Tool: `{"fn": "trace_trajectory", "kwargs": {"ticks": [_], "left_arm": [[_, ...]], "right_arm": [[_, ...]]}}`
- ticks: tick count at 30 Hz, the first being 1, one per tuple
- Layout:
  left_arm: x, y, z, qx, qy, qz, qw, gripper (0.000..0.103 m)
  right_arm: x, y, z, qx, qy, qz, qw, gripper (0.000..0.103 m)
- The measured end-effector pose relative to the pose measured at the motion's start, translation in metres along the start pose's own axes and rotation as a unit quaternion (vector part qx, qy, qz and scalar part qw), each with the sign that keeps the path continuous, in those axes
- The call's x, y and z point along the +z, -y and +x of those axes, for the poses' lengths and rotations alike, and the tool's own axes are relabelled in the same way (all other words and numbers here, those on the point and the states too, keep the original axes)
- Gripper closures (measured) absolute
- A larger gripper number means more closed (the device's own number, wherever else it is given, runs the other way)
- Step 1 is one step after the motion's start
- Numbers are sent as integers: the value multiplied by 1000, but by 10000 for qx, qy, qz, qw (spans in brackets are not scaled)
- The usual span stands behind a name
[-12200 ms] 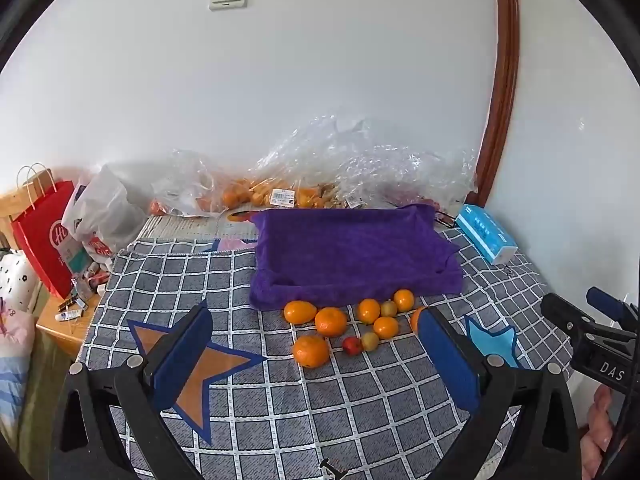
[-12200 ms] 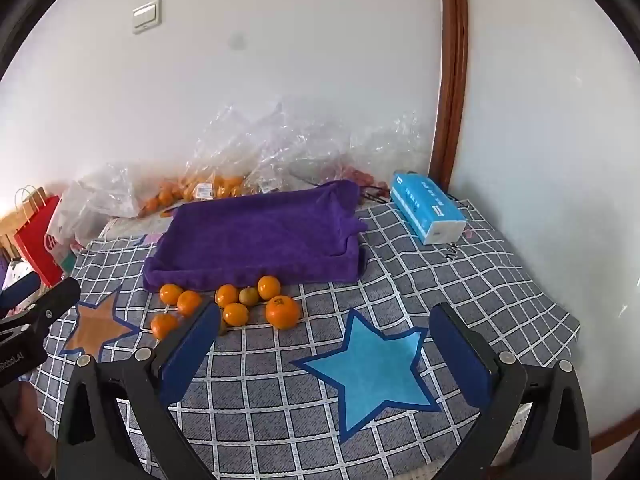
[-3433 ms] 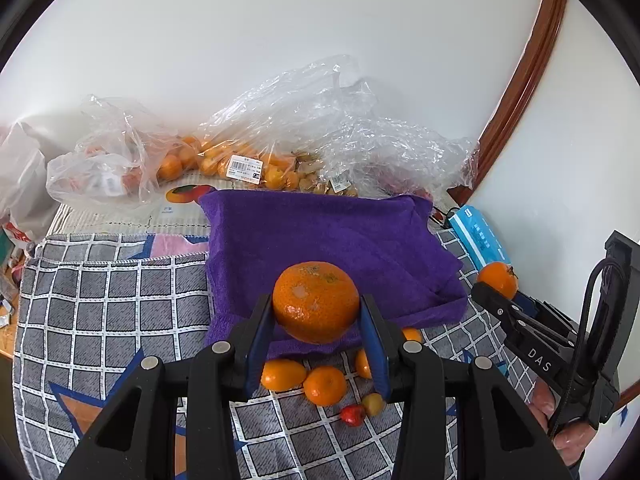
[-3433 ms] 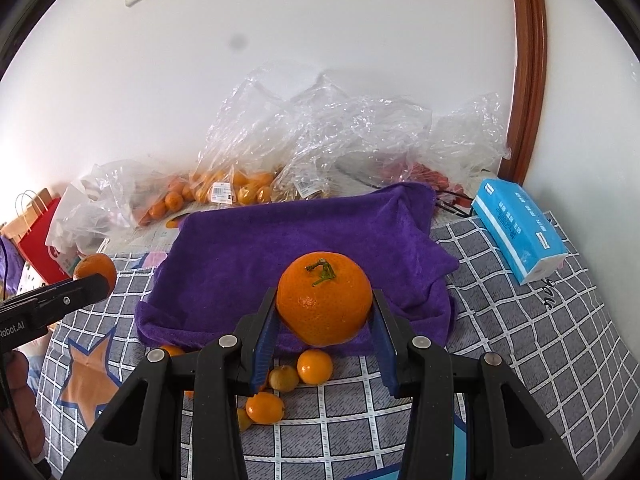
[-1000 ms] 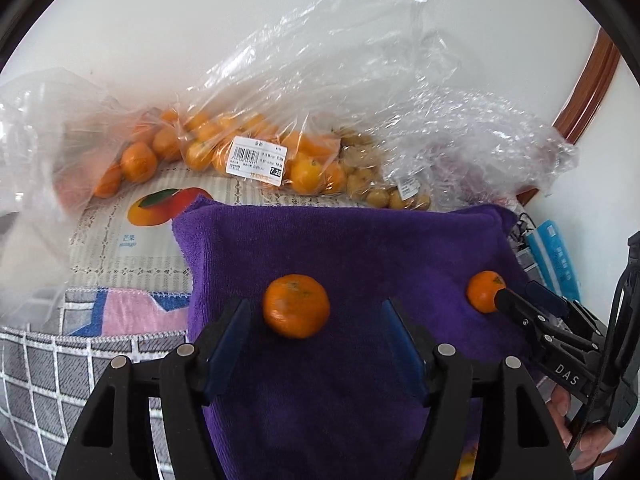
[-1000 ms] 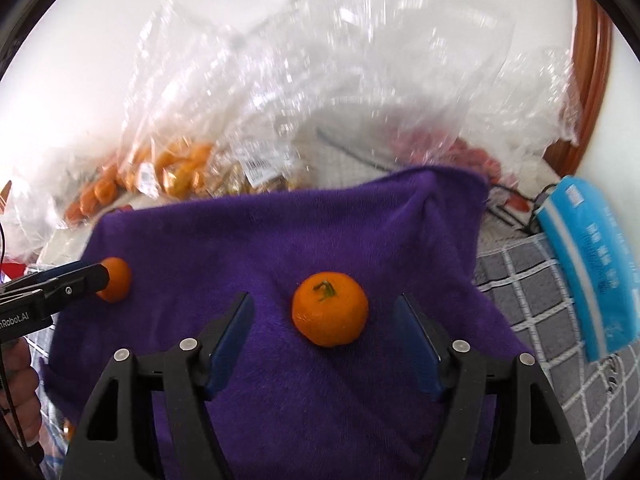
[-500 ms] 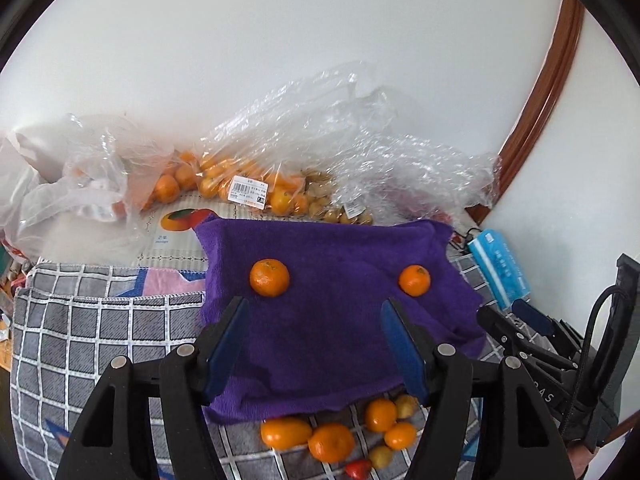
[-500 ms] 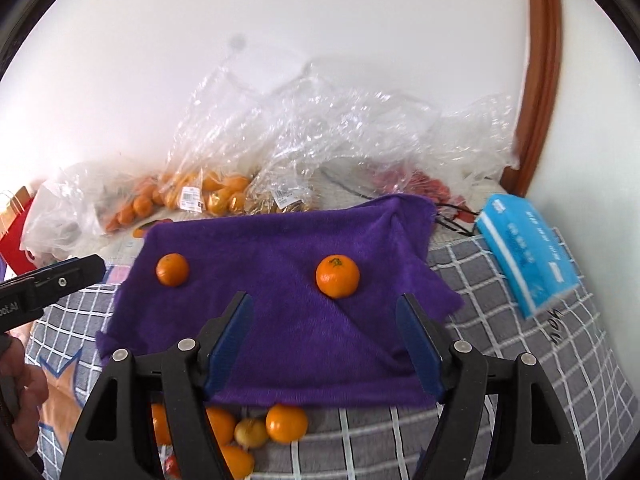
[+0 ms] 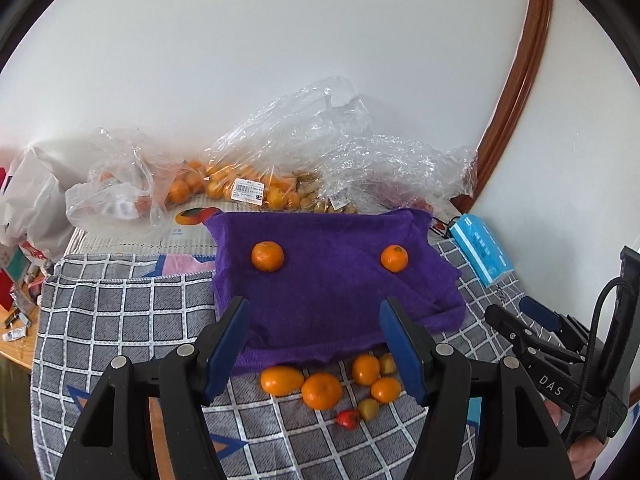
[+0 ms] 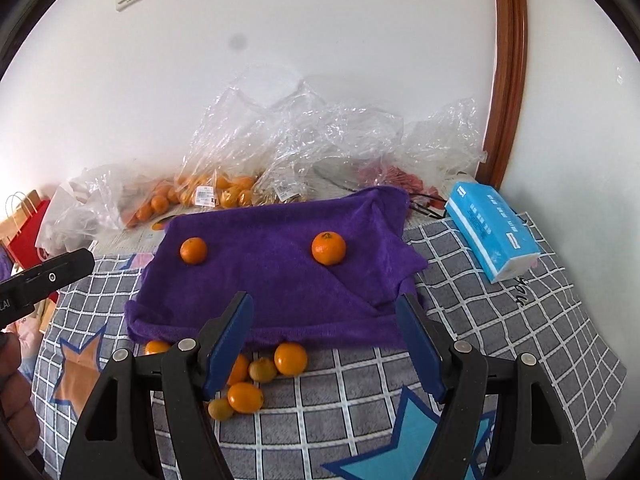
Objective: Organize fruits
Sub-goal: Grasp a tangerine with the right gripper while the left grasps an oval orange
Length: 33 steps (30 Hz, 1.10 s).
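Observation:
Two oranges lie apart on the purple towel (image 9: 332,296): one at its far left (image 9: 267,256), one at its far right (image 9: 394,258). They also show in the right wrist view, the left one (image 10: 193,251) and the right one (image 10: 328,248) on the towel (image 10: 272,280). Several loose oranges (image 9: 322,390), small yellowish fruits (image 9: 368,409) and a red one (image 9: 347,418) lie on the checked cloth just in front of the towel. My left gripper (image 9: 314,354) is open and empty above the towel's near edge. My right gripper (image 10: 326,346) is open and empty too, over the same edge.
Clear plastic bags of oranges (image 9: 240,188) and other fruit line the wall behind the towel. A blue tissue pack (image 10: 492,232) lies to the right. A red paper bag (image 10: 24,228) stands at the left. The checked tablecloth (image 10: 500,320) covers the table.
Both grippers have drawn back from the towel toward the near side. The two oranges stay where they were let go, and the loose fruit pile has come further into view.

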<state>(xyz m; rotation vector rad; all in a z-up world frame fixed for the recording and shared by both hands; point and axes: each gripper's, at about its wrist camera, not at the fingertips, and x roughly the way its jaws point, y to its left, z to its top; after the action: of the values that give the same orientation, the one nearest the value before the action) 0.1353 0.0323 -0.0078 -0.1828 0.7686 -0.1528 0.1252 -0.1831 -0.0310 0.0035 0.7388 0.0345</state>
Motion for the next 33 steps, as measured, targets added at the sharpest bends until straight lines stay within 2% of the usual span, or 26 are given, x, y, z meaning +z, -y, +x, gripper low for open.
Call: {"fn": "trace_trajectory", "kwargs": {"ticks": [14, 20, 28, 33], "left_arm": [[-46, -20, -35, 280, 92, -237, 9993, 37], [-74, -40, -27, 359, -138, -434, 9983, 37], [-106, -65, -7, 569, -465, -562, 9957, 37], [-114, -72, 7, 581, -670, -541, 9946, 37]], "right_arm": [[-32, -7, -29, 300, -113, 111, 9994, 30], [-54, -15, -29, 265, -98, -18, 9996, 30], [-88, -30, 8, 501, -506, -146, 9974, 57], [-96, -35, 34, 818, -776, 36, 9936, 62]]}}
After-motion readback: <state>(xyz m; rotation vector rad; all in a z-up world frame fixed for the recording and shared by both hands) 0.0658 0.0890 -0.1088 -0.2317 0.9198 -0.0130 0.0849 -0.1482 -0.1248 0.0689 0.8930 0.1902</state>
